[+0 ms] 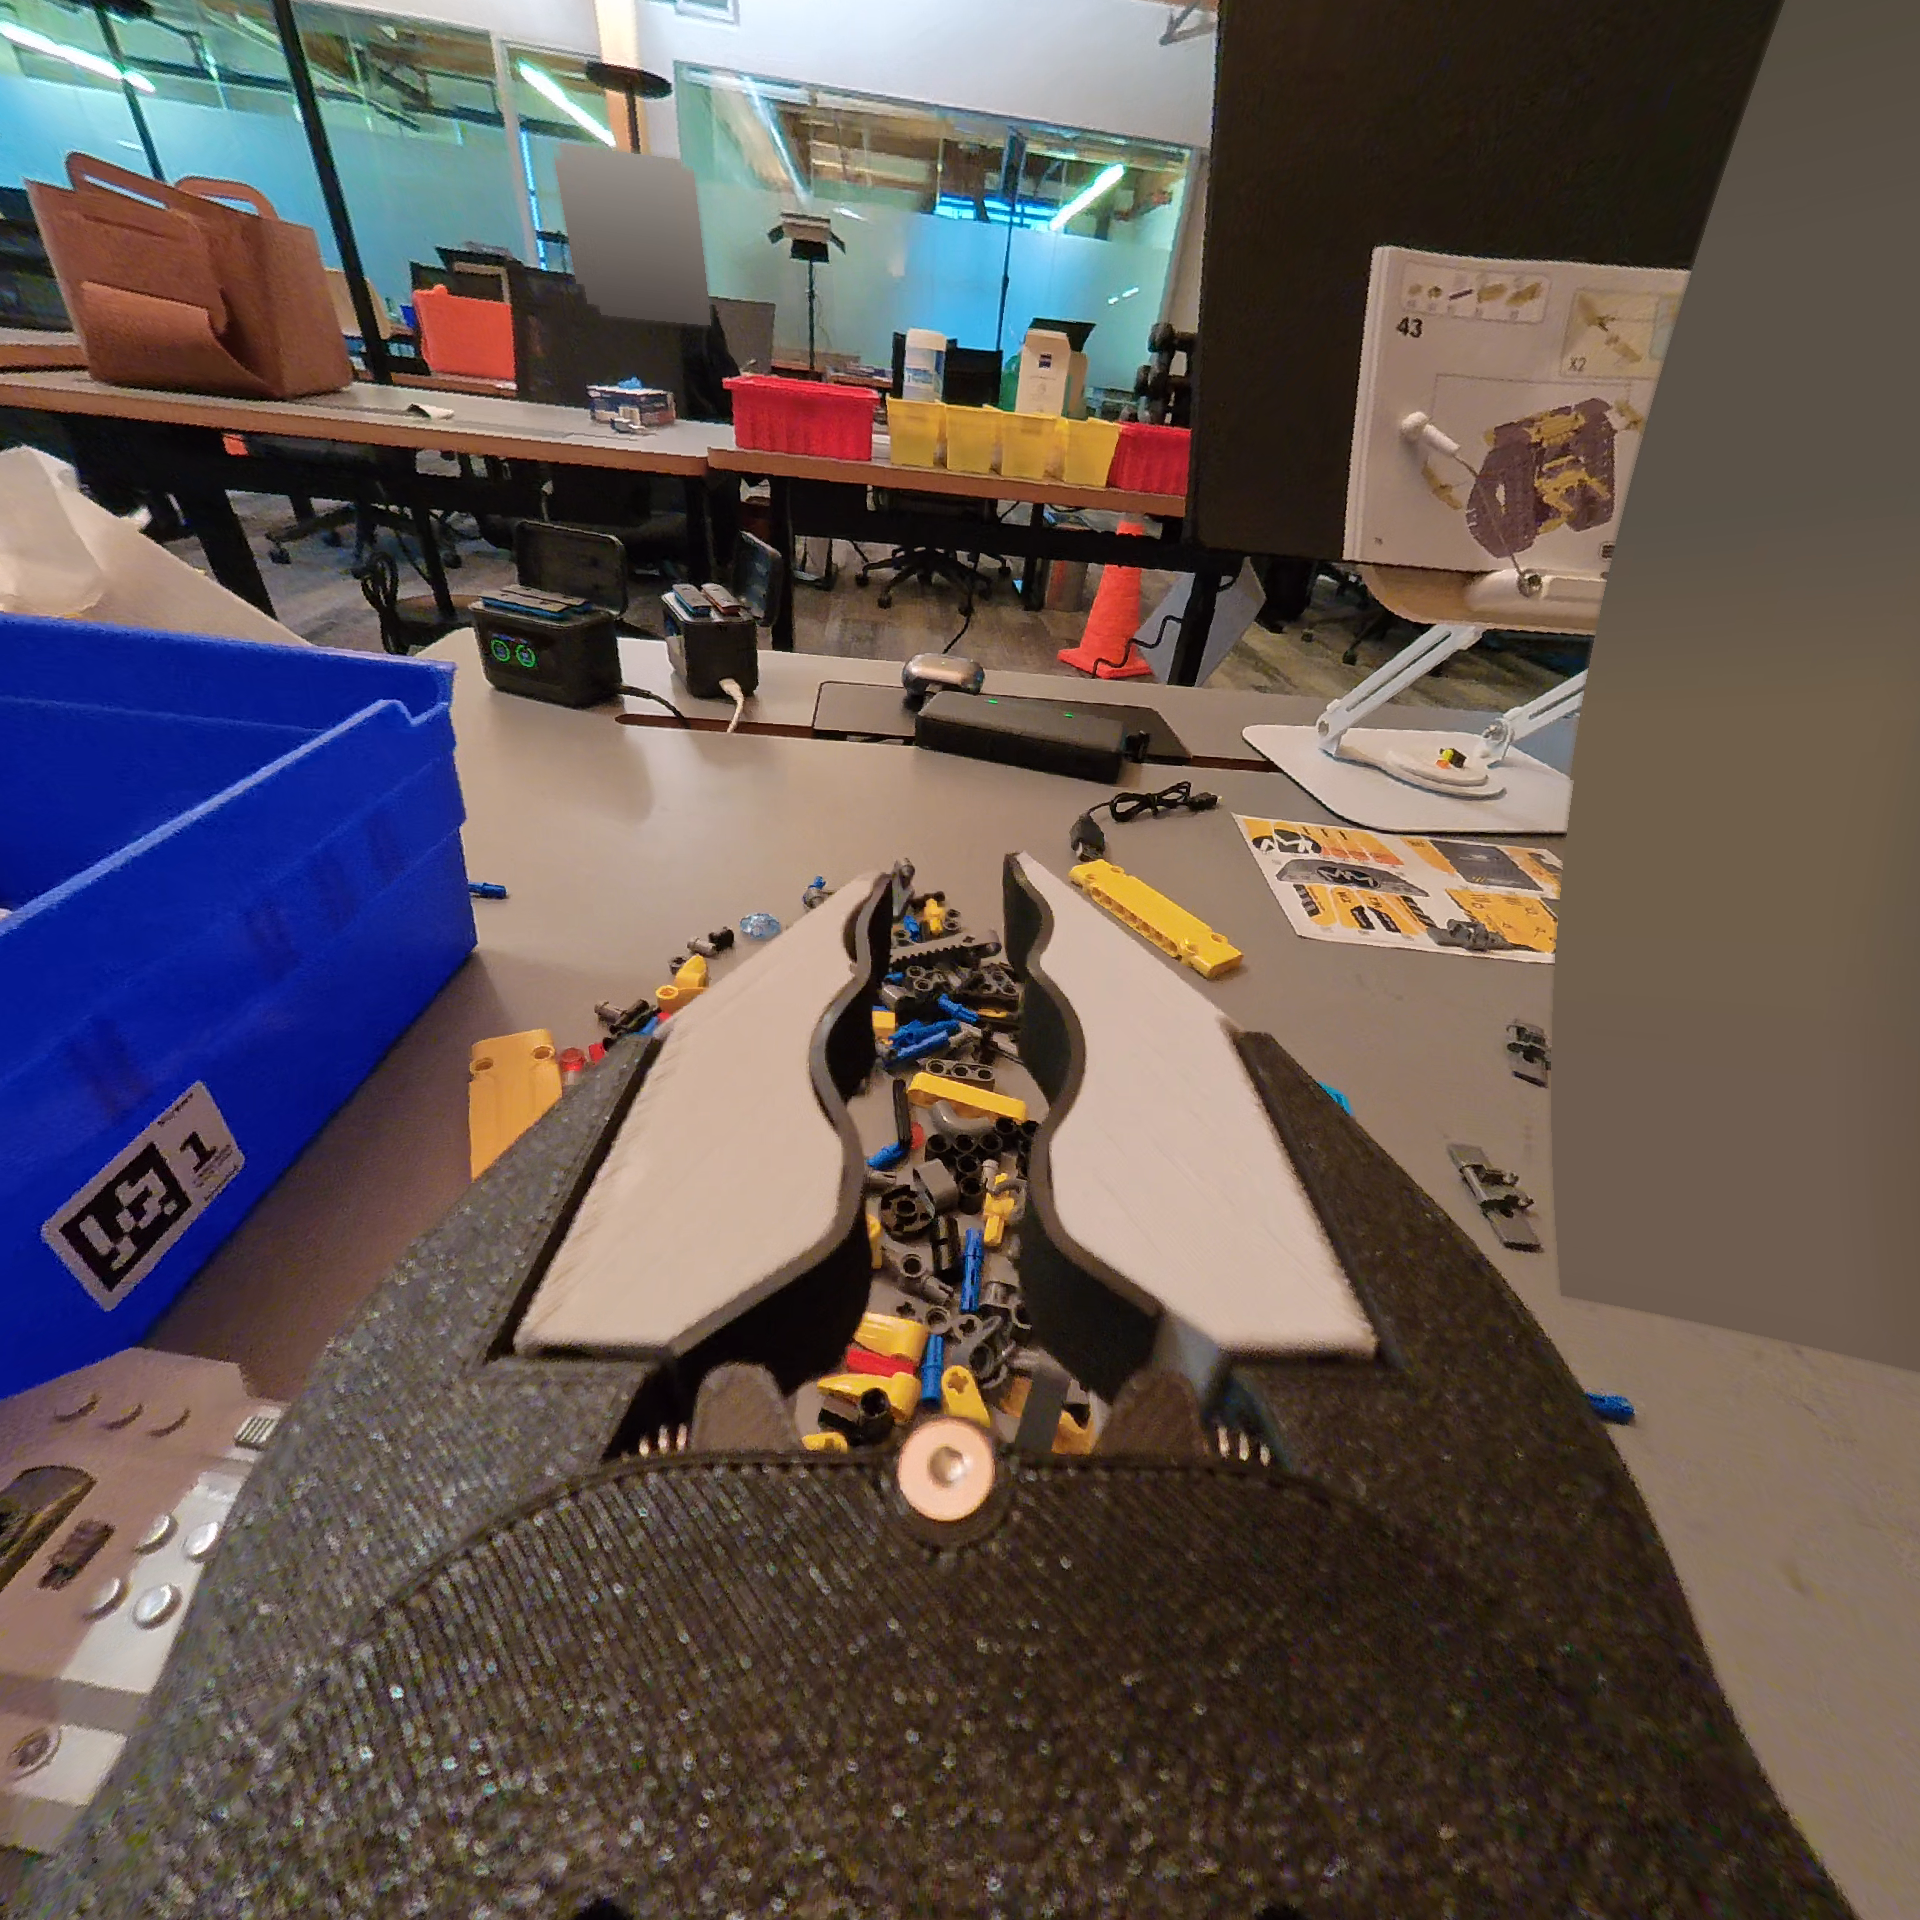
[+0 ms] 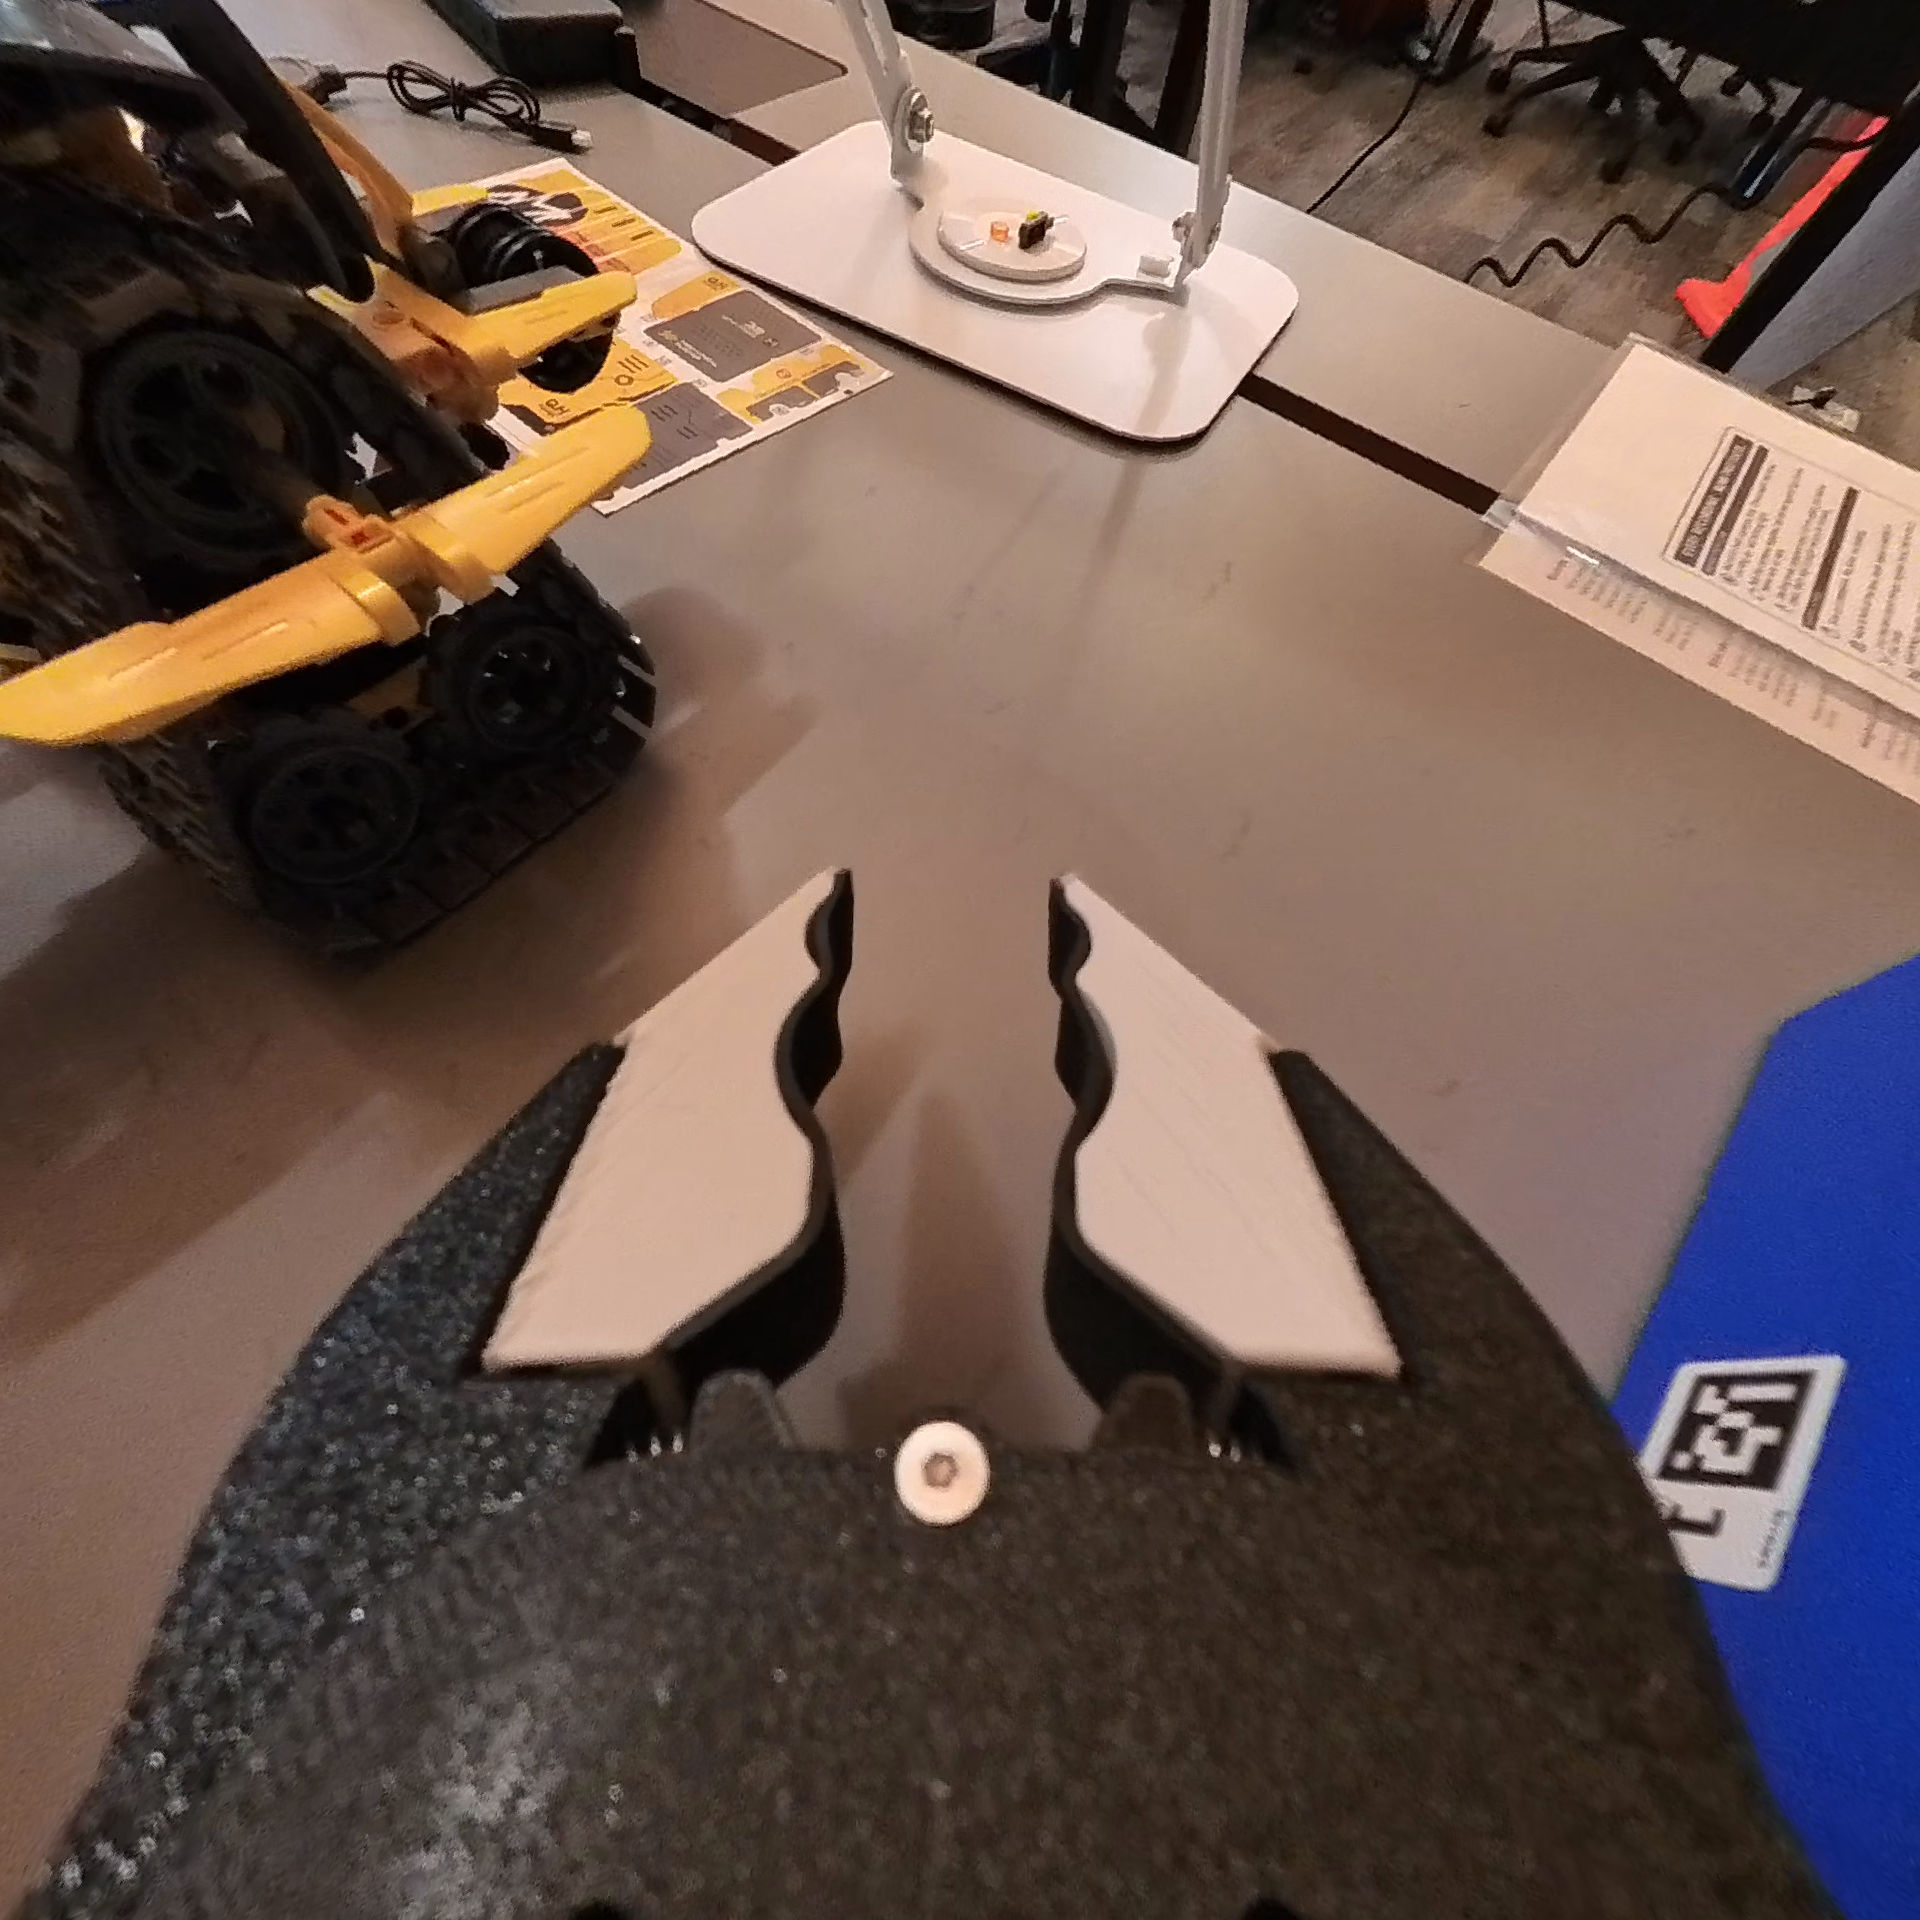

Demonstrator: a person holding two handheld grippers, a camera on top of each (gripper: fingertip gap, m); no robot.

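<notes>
While fingers (image 1: 727, 1091) hide loose parts (image 1: 951, 1153), both grippers gape — holding nothing.

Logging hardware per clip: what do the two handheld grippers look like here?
Both look alike. The left gripper and the right gripper each have a black, rough-textured body, two light grey fingers with wavy black inner edges, and a round silver screw head centred at the base. No cables, sleeves or markings show on either.

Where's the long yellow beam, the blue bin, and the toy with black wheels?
long yellow beam (image 1: 1155, 918), left wrist view, middle of its top face.
blue bin (image 1: 239, 935), left wrist view, its side wall.
tracked toy vehicle (image 2: 322, 800), right wrist view, a front black wheel.
</notes>
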